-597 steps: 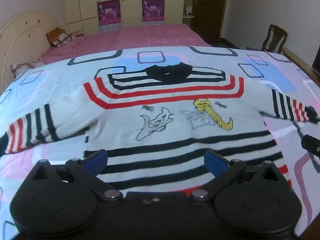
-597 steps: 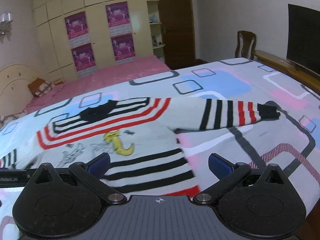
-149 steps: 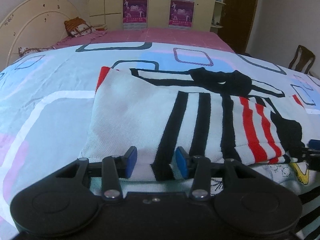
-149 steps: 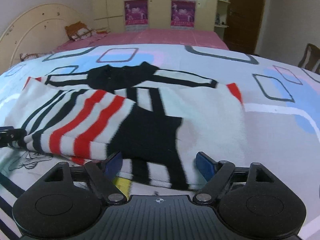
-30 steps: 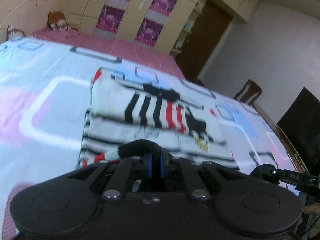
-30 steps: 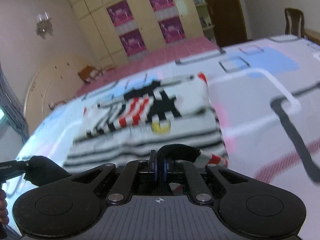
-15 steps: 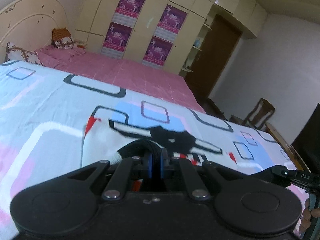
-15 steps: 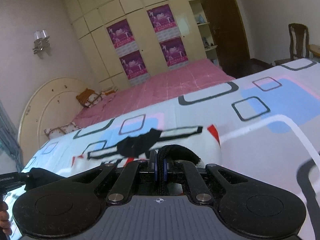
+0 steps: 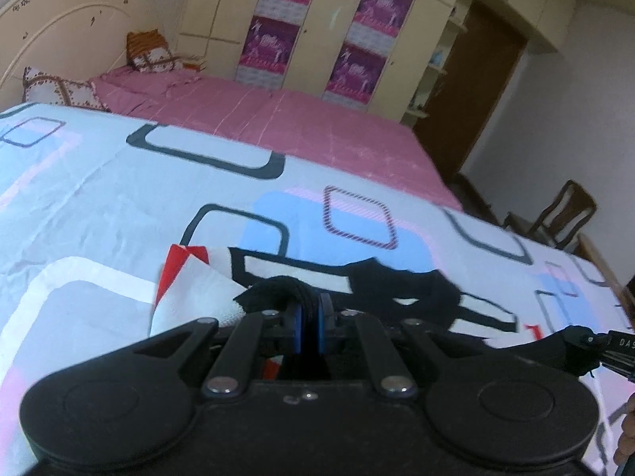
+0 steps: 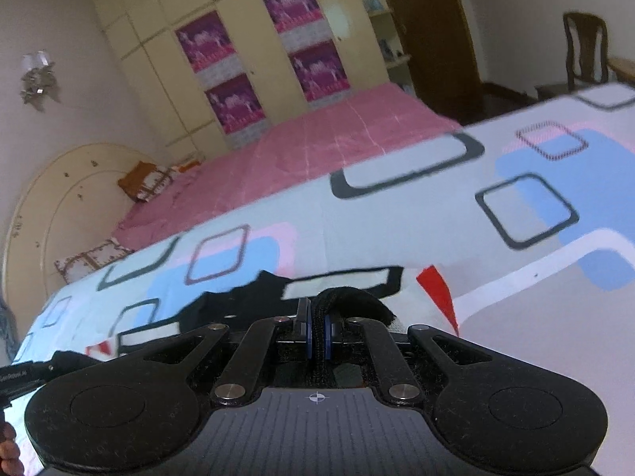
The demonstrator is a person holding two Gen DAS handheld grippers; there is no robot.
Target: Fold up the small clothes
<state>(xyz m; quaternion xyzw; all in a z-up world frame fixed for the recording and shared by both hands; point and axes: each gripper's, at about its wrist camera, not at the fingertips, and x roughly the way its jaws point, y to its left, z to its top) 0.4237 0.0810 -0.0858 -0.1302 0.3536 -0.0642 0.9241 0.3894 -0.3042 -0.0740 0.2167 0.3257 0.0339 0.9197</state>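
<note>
The left gripper (image 9: pixel 308 327) is clenched on the black hem of the striped sweater (image 9: pixel 198 289), a fold of knit bunched at 11 o'clock of its blue pads (image 9: pixel 295 327). The right gripper (image 10: pixel 316 337) is likewise clenched on the hem, black ribbing arching over its tips toward 1 o'clock. The sweater lies on the patterned bedsheet (image 9: pixel 99 198), its black collar (image 9: pixel 412 289) and a red-striped corner showing beyond the grippers at 12 o'clock. In the left wrist view the right gripper appears at 3 o'clock, low on the frame's edge. A pink bedspread (image 10: pixel 317 146) lies further off at 12 o'clock, with a wardrobe (image 10: pixel 254 39) bearing purple posters behind it.
</note>
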